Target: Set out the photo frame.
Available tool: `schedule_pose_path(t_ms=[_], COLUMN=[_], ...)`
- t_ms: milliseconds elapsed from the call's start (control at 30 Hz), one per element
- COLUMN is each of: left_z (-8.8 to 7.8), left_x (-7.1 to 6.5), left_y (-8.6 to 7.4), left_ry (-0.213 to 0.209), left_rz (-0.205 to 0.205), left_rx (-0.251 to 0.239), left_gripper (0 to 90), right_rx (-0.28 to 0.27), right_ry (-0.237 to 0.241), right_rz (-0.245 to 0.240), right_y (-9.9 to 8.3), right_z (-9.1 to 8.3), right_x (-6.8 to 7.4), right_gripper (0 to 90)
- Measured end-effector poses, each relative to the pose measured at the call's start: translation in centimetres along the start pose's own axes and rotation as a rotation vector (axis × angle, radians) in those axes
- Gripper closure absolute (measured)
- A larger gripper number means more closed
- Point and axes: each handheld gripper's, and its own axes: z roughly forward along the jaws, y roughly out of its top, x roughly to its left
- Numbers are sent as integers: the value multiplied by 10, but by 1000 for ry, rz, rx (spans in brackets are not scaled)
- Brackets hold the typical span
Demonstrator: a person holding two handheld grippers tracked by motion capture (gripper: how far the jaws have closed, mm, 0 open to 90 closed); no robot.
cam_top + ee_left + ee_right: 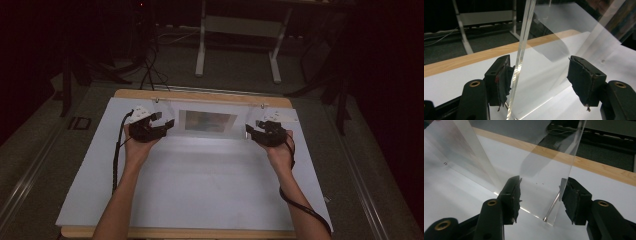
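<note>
Both claws released: left claw [167,123] & right claw [248,131] flank the clear acrylic stand [207,121], prob steadying it upright on the desk [200,190].

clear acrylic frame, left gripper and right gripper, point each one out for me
clear acrylic frame [207,121]: high view, on the picture panel at its middle
left gripper [540,75]: left gripper view, midway between its fingertips
right gripper [541,195]: right gripper view, midway between its fingertips
</note>
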Motion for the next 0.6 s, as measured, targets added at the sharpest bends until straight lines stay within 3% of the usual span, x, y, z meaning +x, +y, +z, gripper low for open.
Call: schedule_pose_path(t_ms=[133, 400, 600], left_z=[7, 14, 16], left_x=[2, 1, 3], left_y=[-5, -8, -6], left_ry=[6, 28, 45], left_rz=[-18, -10, -3], left_rx=[13, 40, 53], left_gripper=[346, 367, 393], right_rx=[-4, -9, 18], right_ry=[-1, -20, -46], right_rz=[-1, -23, -50], right_y=[1, -2, -7], right_z=[1, 7, 20], right_x=[-1, 0, -1], right_gripper=[502, 499, 495])
